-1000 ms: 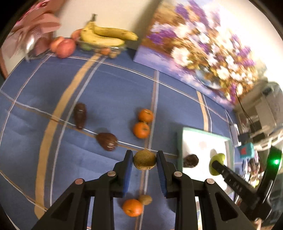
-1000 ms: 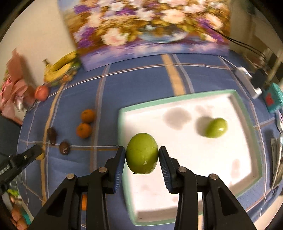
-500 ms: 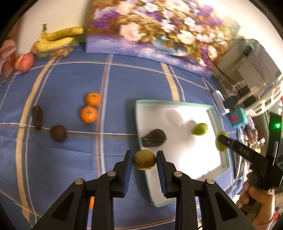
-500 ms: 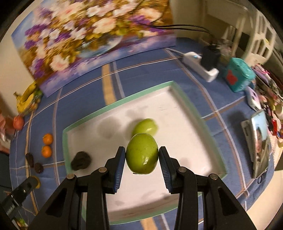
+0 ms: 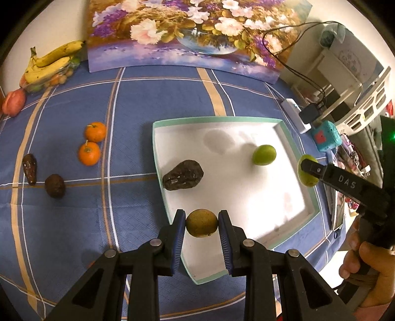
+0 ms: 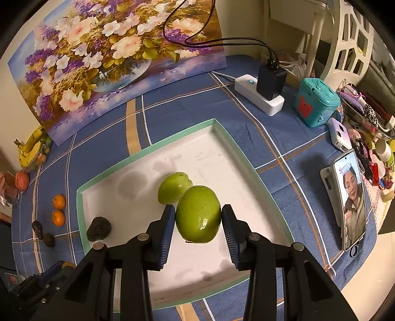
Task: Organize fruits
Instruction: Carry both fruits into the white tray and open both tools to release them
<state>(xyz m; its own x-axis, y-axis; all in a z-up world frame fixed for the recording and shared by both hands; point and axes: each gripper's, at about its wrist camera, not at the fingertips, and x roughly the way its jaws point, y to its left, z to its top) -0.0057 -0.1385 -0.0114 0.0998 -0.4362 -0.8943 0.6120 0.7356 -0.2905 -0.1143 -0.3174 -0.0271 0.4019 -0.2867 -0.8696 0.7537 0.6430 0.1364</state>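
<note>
The kiwi (image 5: 202, 223) is squeezed between the jaws of the left gripper (image 5: 202, 226) and has been carried from over the blue cloth (image 5: 123, 103) to the near edge of the white tray (image 5: 217, 119). The green fruit (image 6: 198, 213) is clamped in the right gripper (image 6: 198, 223) above the tray, near another green fruit (image 6: 172, 187). Both can likely be dropped in soon.

Blue plaid tablecloth (image 5: 138, 103), floral painting (image 6: 103, 56) against pale wall (image 5: 49, 22), white lattice chair (image 6: 350, 42).
</note>
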